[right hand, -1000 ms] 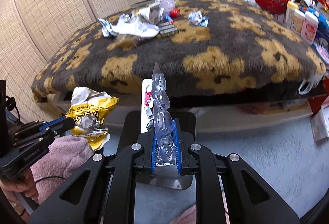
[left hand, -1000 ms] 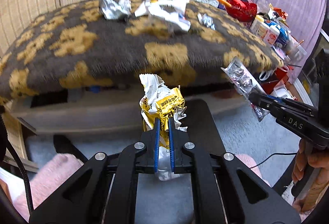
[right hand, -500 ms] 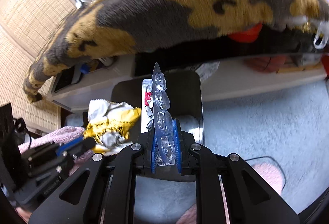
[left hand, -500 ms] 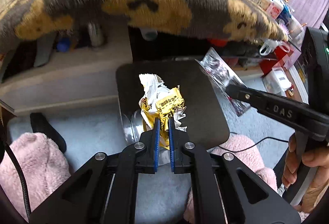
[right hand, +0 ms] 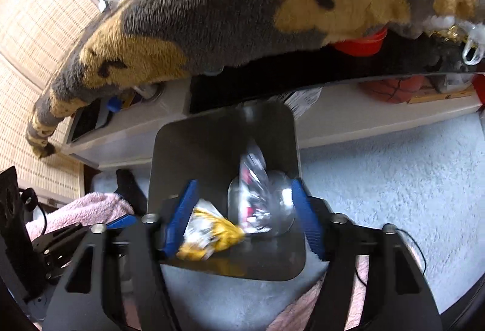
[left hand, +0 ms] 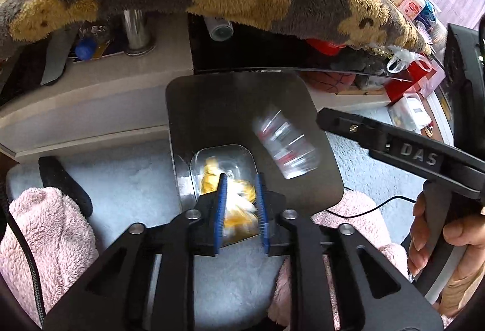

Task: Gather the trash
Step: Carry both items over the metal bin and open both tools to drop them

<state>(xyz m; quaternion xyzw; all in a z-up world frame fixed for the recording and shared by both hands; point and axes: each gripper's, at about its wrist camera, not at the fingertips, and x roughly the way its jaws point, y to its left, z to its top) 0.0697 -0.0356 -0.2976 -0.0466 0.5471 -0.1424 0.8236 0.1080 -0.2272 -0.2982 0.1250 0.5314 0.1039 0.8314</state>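
I see a dark grey bin with a shiny silver bottom. The wrapper inside is yellow and white; the other packet is clear with red and white marks, blurred. My grippers are black with blue pads. The blanket above is grey with tan patches and small black marks. The carpet is pale blue-white, the fluffy slippers pink.

The yellow wrapper at lower centre of the left wrist view is motion-blurred, its print unreadable, and the blue pads cover its sides. The clear blister pack, right of centre, is smeared too. The hand is cut off at the right edge.
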